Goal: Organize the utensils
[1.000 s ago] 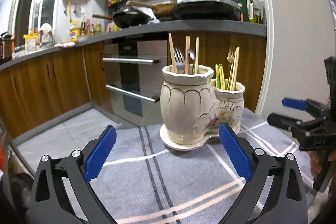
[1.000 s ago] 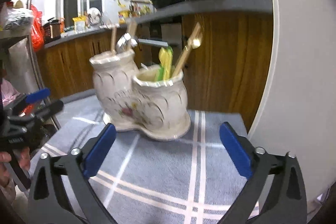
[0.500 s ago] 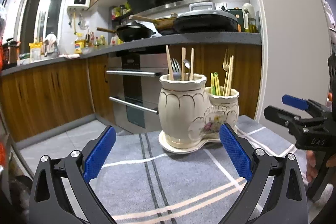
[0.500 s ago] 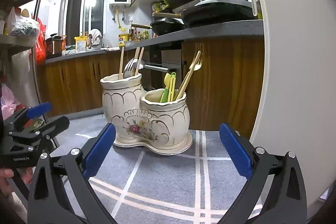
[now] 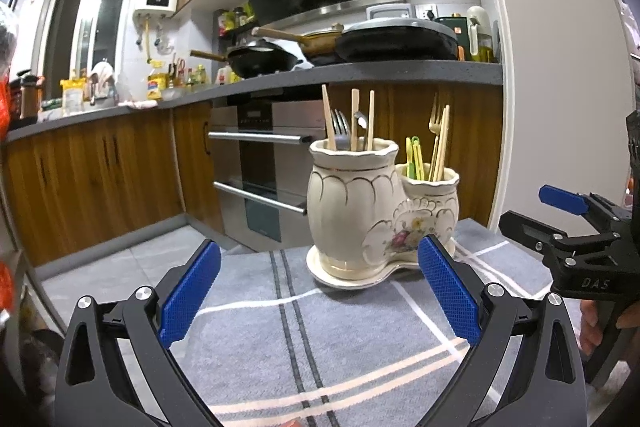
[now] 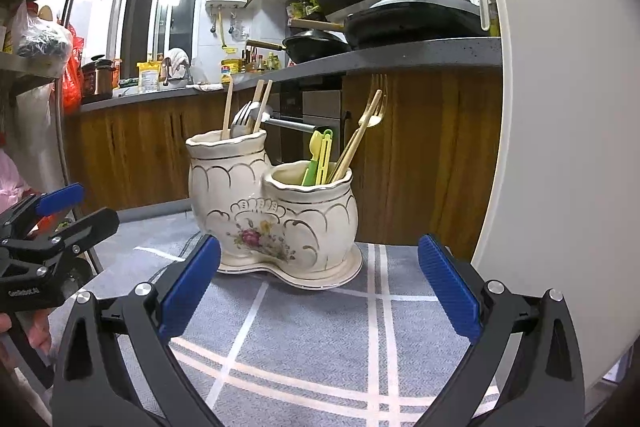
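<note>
A cream double-pot ceramic utensil holder (image 5: 360, 211) stands on a grey checked cloth (image 5: 320, 339); it also shows in the right wrist view (image 6: 276, 215). The taller pot holds wooden chopsticks (image 5: 354, 121), a steel fork and a spoon. The shorter pot holds green-yellow plastic pieces (image 6: 318, 157), a gold fork (image 5: 436, 115) and chopsticks. My left gripper (image 5: 320, 291) is open and empty in front of the holder. My right gripper (image 6: 320, 287) is open and empty, also in front of it. Each gripper shows at the edge of the other's view.
A white wall (image 6: 560, 107) stands close on the right. Behind the table are wooden cabinets, an oven (image 5: 260, 163), and a dark counter with pans (image 5: 396, 43). A shelf with bags (image 6: 40, 39) is at the left.
Both cameras have tilted up and drawn back a little from the holder, and the right view has steadied. Both grippers stay open and empty.
</note>
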Action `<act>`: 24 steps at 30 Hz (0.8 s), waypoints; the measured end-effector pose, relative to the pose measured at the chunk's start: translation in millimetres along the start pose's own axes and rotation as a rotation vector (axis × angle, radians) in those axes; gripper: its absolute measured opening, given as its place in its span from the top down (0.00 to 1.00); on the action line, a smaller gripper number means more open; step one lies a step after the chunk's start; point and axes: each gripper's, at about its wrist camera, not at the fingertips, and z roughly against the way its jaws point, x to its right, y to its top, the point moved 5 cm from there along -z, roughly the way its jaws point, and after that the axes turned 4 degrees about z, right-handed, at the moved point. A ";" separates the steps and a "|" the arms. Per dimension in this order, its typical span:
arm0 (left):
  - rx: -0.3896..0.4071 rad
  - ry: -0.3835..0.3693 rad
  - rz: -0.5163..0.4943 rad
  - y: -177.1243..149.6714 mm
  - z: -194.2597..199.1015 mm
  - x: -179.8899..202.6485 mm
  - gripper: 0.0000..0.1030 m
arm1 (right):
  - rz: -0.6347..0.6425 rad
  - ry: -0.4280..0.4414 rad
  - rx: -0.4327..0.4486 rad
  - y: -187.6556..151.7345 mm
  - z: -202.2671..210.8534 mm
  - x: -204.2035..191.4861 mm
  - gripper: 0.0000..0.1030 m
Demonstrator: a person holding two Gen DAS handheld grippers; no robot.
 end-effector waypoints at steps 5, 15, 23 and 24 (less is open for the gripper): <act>-0.006 0.001 0.003 -0.6 -1.4 -0.7 0.05 | 0.002 0.000 -0.001 -0.3 0.3 -2.3 0.05; -0.015 0.014 0.010 -1.8 -3.3 -3.2 0.05 | 0.001 -0.001 0.000 -0.3 0.2 -2.1 0.05; -0.011 0.028 0.009 -1.6 0.1 -4.7 0.05 | 0.001 -0.001 0.000 -0.2 -0.2 -1.4 0.05; -0.010 0.028 0.009 -1.4 0.4 -5.0 0.05 | 0.001 0.000 0.000 -0.2 -0.4 -0.8 0.05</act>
